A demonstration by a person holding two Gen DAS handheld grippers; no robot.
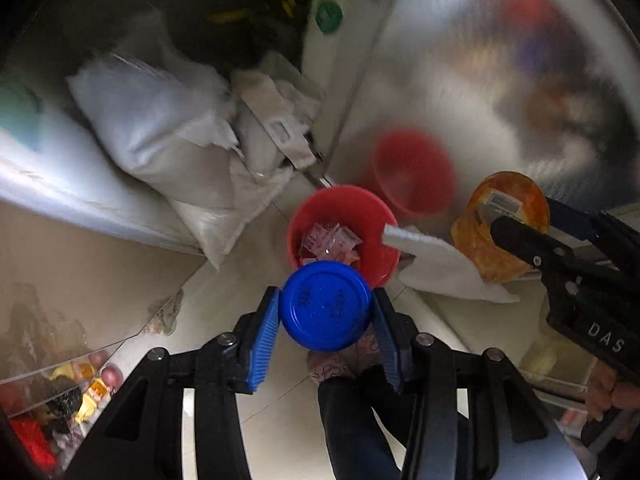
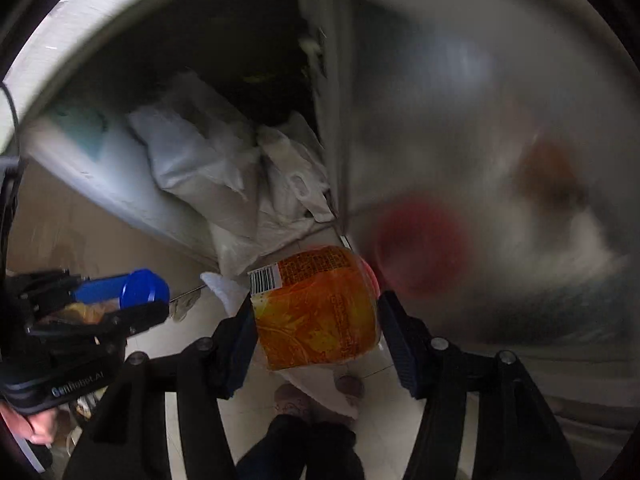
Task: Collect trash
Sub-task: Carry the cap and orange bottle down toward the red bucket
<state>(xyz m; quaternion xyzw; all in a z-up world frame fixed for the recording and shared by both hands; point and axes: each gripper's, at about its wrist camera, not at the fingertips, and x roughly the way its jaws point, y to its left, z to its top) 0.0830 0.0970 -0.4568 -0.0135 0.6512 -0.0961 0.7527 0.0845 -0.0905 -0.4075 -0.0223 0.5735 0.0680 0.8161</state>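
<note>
Blue-padded jaws of the left gripper [image 1: 326, 312] clamp a blue-capped bottle [image 1: 326, 306] by its sides, cap pointing down directly above a red bin [image 1: 376, 216] on the pale tiled floor [image 1: 256, 260]. White sacks [image 1: 172, 132] slump against the wall beyond the bin, the largest objects in the scene. Pink wrappers [image 1: 330, 242] lie inside the bin. To the right, the right gripper [image 2: 316, 312] grips a crumpled orange packet [image 2: 316, 308] together with a white cloth [image 1: 444, 268], held near the bin's rim. A barcode label [image 2: 264, 278] shows on the packet's upper corner. A patterned slipper [image 1: 336, 360] stands on the floor below the bottle.
</note>
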